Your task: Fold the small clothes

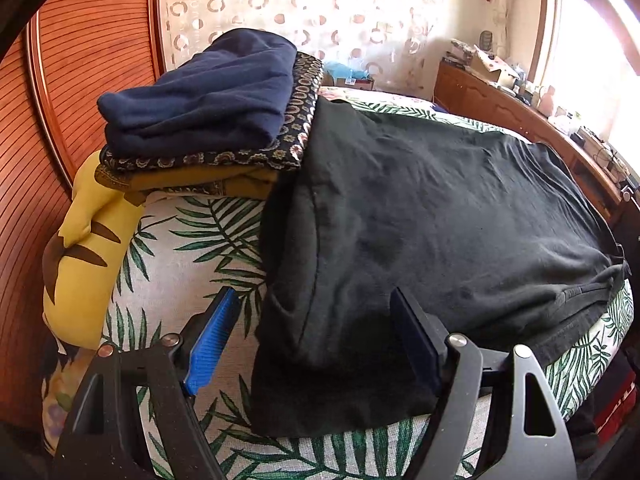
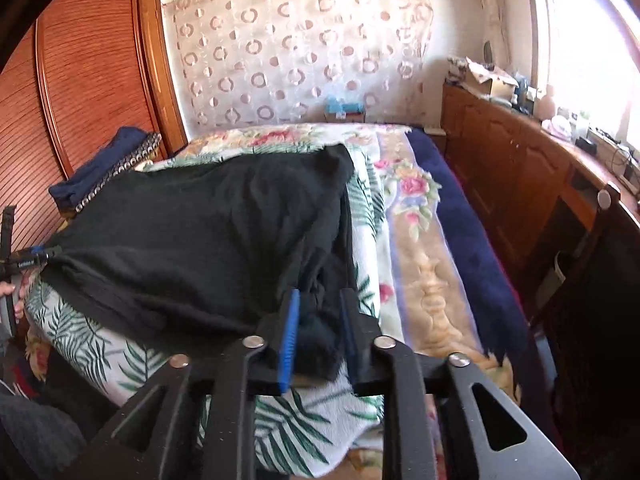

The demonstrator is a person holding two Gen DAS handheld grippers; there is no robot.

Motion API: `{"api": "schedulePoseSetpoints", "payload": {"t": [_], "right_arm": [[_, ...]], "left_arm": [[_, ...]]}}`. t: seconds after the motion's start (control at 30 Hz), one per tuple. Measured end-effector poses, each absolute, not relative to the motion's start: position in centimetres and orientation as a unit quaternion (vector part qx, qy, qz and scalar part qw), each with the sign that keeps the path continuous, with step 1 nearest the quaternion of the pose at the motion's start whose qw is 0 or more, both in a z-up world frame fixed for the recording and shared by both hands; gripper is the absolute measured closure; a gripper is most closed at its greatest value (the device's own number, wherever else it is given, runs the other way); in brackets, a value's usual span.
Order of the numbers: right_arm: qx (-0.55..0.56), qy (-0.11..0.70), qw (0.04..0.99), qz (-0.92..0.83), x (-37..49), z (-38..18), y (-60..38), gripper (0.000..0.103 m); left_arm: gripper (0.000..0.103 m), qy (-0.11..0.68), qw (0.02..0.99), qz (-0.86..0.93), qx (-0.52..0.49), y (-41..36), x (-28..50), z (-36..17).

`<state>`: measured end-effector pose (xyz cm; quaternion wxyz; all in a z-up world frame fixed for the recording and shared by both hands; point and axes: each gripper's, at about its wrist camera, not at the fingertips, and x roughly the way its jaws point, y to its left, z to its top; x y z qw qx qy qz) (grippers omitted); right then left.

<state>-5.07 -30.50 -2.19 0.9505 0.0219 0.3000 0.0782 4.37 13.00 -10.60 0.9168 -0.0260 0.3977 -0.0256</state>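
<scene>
Garment under work: black T-shirt [image 1: 420,216], spread flat on a palm-leaf print cover [image 1: 192,248] on the bed [image 2: 424,264].

Left tongs [image 1: 316,336]: jaws stand wide apart. The near left corner of the shirt lies between them, but the blue pad [image 1: 210,340] on the left finger is clear of the cloth, with leaf print showing in the gap. Whether the dark pad on the other finger touches the cloth I cannot tell. In the right wrist view, though, the left tongs [image 2: 40,258] appear small at the far left edge with the shirt's corner drawn to a point at their tips, so the two views disagree; grip unconfirmed.

Right tongs [image 2: 318,332]: jaws narrow, a bunched dark fold of the shirt's right edge between the blue pads [image 2: 289,340]. Cloth fills the gap and the pads appear to press on it.

Beyond the left tongs, up and to the left: stack of folded clothes, navy garment [image 1: 208,92] on top, a dark floral-print piece [image 1: 296,120] under it, a mustard piece [image 1: 208,182] lowest. The shirt's far left edge touches this stack. Yellow cushion [image 1: 84,256] left of the left tongs, against a wooden slatted wardrobe [image 1: 80,60].

Right of the right tongs: floral blanket [image 2: 416,216], then wooden cabinets [image 2: 504,168].

A person's fingers [image 2: 9,291] show at the left edge of the right wrist view.
</scene>
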Motion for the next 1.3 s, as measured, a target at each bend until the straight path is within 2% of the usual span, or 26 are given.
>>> {"api": "schedulePoseSetpoints", "payload": {"t": [0.03, 0.2, 0.87, 1.2, 1.23, 1.27, 1.3], "right_arm": [[0.022, 0.296, 0.952, 0.077, -4.9, -2.2, -30.2, 0.068], [0.010, 0.297, 0.951, 0.085, -3.9, -2.7, -27.9, 0.060], [-0.030, 0.343, 0.932, 0.115, 0.7, -6.8, -22.4, 0.059], [-0.034, 0.319, 0.942, 0.101, -1.0, -7.5, -22.0, 0.048], [-0.035, 0.317, 0.943, 0.100, -1.1, -7.5, -21.8, 0.047], [-0.036, 0.313, 0.944, 0.098, -1.3, -7.6, -21.7, 0.047], [-0.035, 0.310, 0.945, 0.098, -1.4, -7.7, -21.7, 0.046]], "left_arm": [[0.024, 0.398, 0.917, -0.027, -0.025, 12.9, 4.4, -10.6], [0.024, 0.400, 0.916, -0.027, -0.022, 12.7, 4.4, -10.8], [0.024, 0.407, 0.912, -0.029, -0.044, 13.5, 3.8, -11.4], [0.024, 0.370, 0.925, -0.005, -0.080, 16.3, 1.8, -9.5], [0.029, 0.372, 0.924, -0.008, -0.083, 16.4, 1.8, -9.6], [0.038, 0.376, 0.922, -0.012, -0.090, 16.6, 1.8, -9.7], [0.042, 0.380, 0.920, -0.017, -0.097, 16.7, 1.9, -9.9]]}}
